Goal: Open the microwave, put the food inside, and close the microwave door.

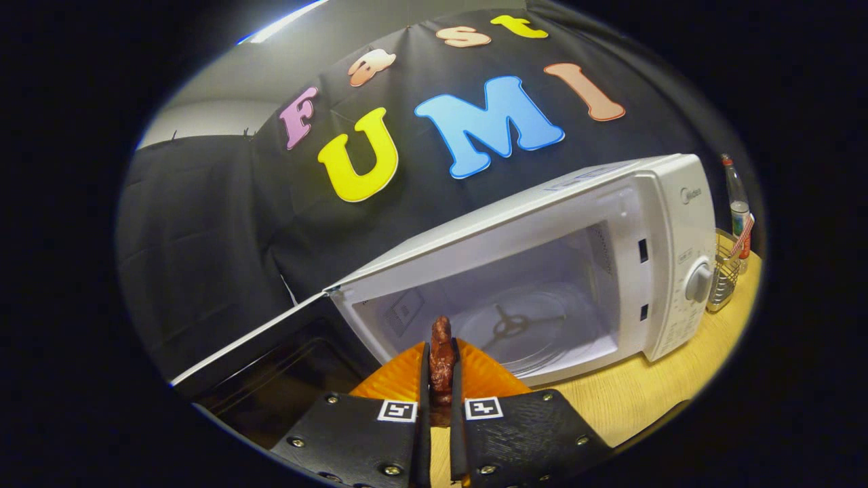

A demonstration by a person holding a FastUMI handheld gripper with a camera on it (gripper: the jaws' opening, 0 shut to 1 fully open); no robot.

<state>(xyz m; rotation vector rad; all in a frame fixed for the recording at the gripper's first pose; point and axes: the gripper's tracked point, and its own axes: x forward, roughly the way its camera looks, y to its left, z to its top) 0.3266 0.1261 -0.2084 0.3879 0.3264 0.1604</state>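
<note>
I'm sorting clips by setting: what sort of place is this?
Likely a staged kitchen corner in a booth: an open white microwave on a wooden table, a black cloth wall, a wire rack with a bottle.

You have one fisheye view, mounted on the gripper [439, 396] and looking forward along its two fingers. It faces the open microwave [542, 271] from close in front and slightly above, tilted so the appliance slopes across the view. The cavity lies just ahead of the fingertips, with the wooden table [651, 393] beneath and the booth wall [203, 224] behind.
</note>
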